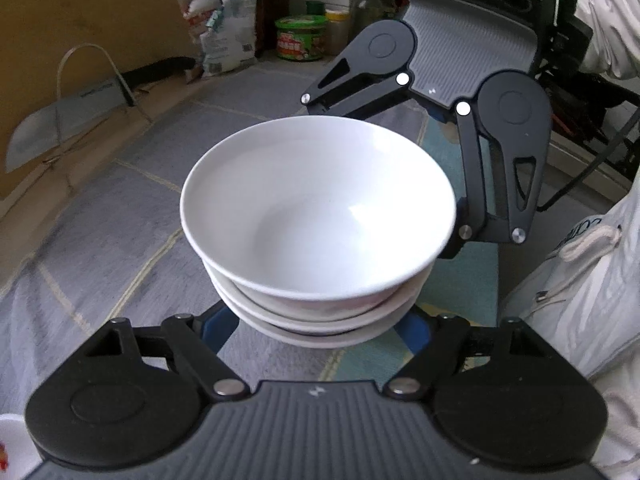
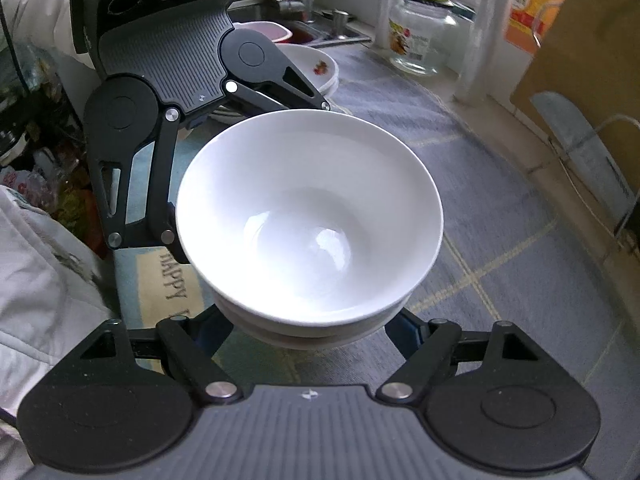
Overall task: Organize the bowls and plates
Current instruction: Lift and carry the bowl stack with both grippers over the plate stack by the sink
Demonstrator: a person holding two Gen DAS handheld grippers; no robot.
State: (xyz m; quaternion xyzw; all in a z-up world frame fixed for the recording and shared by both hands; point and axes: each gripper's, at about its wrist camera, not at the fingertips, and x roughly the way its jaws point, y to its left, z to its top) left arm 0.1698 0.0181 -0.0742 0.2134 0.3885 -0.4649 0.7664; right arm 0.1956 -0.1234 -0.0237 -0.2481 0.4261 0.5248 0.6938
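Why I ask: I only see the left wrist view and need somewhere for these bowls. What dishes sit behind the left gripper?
Observer: A pile of floral dishes, just beyond the bowl stack.
Operator: Anything past those?
Observer: A metal sink with a faucet.
Operator: And further along from the sink?
Observer: A clear glass jar stands there.

"HAPPY" on mat (image 2: 172, 280) (upside down)
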